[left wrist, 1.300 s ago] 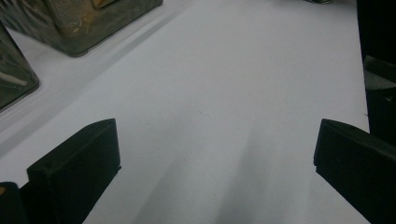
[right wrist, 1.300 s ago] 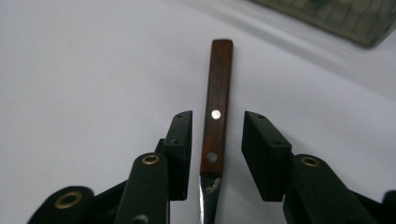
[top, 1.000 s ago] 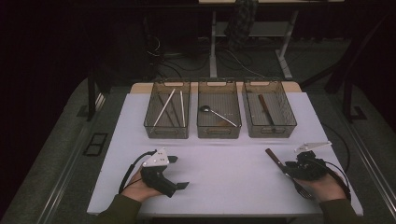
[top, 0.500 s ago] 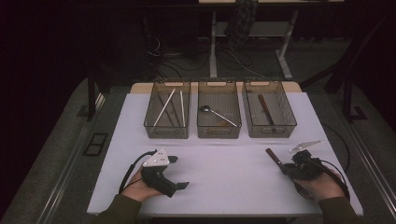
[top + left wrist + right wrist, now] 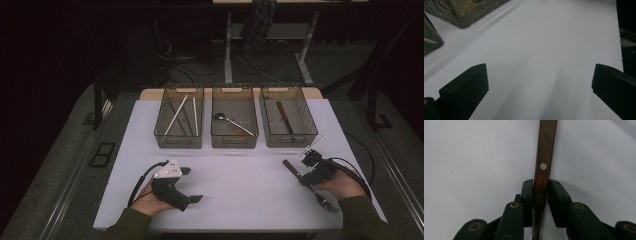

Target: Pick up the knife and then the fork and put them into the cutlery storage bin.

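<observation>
1 fork (image 5: 320, 192) clamped in right gripper (image 5: 303, 176); 3 bins (image 5: 234, 142)

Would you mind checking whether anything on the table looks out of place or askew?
Nothing looks spilled or damaged. The three mesh bins stand in a neat row. The only utensil outside them is the wooden-handled fork, clamped in the right gripper near the table's right edge; the left gripper is open.

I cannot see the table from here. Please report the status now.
Right hand-held gripper shut on wooden-handled fork, handle pointing toward the bins. Left hand-held gripper open, idle on table. Path to right bin looks clear.
</observation>
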Demonstrator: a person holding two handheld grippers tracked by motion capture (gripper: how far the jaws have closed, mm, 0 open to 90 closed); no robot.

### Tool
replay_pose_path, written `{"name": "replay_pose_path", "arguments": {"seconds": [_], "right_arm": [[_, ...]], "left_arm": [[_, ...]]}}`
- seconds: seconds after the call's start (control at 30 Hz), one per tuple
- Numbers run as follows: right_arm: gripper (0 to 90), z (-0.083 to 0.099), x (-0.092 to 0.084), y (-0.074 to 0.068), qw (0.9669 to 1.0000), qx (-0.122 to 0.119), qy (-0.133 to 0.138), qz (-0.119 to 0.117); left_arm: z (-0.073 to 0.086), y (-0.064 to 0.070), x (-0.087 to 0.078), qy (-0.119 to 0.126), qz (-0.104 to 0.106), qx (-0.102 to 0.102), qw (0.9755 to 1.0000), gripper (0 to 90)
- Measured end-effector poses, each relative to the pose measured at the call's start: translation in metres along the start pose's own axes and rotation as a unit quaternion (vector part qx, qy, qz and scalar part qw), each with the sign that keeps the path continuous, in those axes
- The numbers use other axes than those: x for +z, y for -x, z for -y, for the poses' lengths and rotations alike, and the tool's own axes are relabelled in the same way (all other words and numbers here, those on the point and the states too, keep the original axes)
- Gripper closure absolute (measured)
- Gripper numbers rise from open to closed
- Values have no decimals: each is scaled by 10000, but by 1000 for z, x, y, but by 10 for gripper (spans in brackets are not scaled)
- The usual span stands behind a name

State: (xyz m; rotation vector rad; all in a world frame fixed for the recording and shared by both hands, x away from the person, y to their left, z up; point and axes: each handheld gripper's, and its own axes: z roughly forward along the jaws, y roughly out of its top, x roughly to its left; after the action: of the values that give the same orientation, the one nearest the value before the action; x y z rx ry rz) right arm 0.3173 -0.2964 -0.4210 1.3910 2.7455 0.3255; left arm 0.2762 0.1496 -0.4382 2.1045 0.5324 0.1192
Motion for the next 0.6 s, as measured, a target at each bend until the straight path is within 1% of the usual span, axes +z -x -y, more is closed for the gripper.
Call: {"name": "replay_pose_path", "arguments": {"seconds": [0.1, 0.13, 0.2, 0.23, 0.3, 0.33, 0.43, 0.5, 0.6], "right_arm": [[759, -7, 0, -1, 9997, -23, -238, 34], [759, -8, 0, -1, 9995, -89, -284, 50], [760, -9, 0, -1, 9994, -134, -299, 61], [761, -9, 0, -2, 9996, -161, -229, 69], [761, -8, 0, -1, 9999, -112, -62, 46], [761, -7, 0, 0, 9999, -125, 29, 28], [761, -6, -4, 3, 9993, -70, 355, -23], [760, -4, -8, 4, 9981, -58, 602, -74], [761, 1, -14, 7, 9948, 6, 1007, -156]], "left_arm": [[0, 0, 0, 5, -2, -1, 10000, 0], [0, 0, 0, 5, -1, 0, 10000, 0], [0, 0, -1, 11, 0, 1, 10000, 0], [0, 0, 0, 8, 1, 5, 10000, 0], [0, 0, 0, 2, 3, 2, 10000, 0], [0, 0, 0, 6, 5, 7, 10000, 0], [0, 0, -1, 9, -1, 8, 10000, 0], [0, 0, -1, 13, -6, 1, 10000, 0], [0, 0, -1, 10, -2, 9, 10000, 0]]}}
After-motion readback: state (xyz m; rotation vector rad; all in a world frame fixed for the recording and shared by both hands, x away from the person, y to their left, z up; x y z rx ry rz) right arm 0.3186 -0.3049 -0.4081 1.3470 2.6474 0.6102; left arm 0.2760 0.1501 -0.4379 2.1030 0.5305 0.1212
